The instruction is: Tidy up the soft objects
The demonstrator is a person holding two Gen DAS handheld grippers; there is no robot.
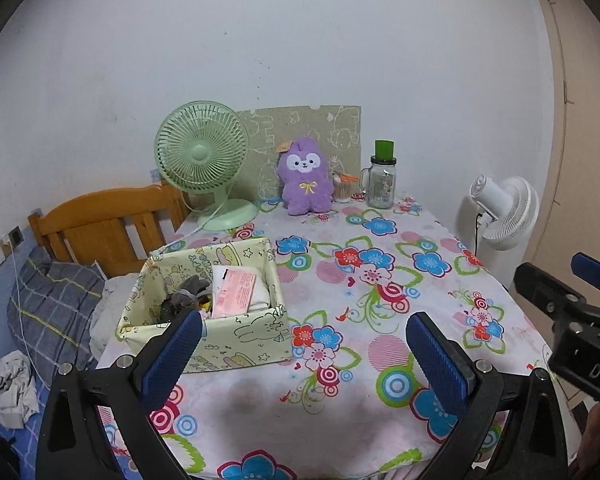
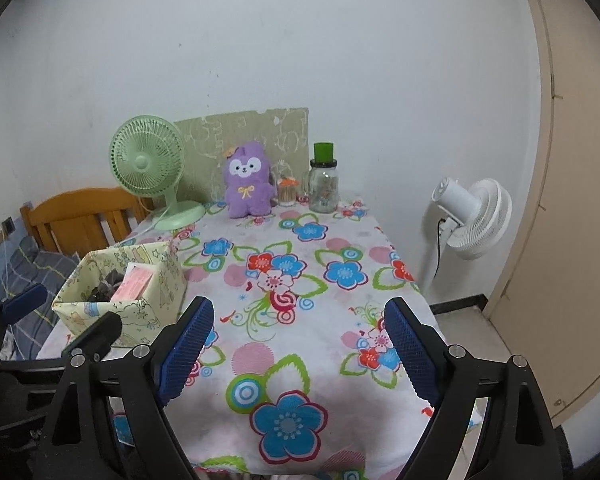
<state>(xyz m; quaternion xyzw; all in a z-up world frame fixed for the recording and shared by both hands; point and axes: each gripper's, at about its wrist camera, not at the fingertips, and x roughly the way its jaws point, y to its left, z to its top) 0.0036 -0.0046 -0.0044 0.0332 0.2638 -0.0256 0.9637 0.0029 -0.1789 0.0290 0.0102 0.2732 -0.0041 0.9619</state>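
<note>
A pale yellow fabric box [image 1: 244,336] [image 2: 162,276] sits on the left of the flowered table. It holds a grey soft item [image 1: 188,290], a pink-labelled white packet [image 1: 238,288] [image 2: 134,284] and other small things. A purple plush toy [image 1: 306,178] [image 2: 247,182] stands upright at the table's far edge. My left gripper [image 1: 304,340] is open and empty above the table's near edge, its left finger in front of the box. My right gripper [image 2: 300,328] is open and empty over the table's near middle. The right gripper also shows in the left wrist view [image 1: 572,292].
A green desk fan [image 1: 204,160] [image 2: 148,164], a glass jar with a green lid [image 1: 382,178] [image 2: 324,180] and a small toothpick jar [image 1: 344,190] [image 2: 287,192] stand along the far edge. A white floor fan [image 1: 504,212] [image 2: 472,216] stands right of the table. A bed with a wooden headboard [image 1: 100,220] lies left.
</note>
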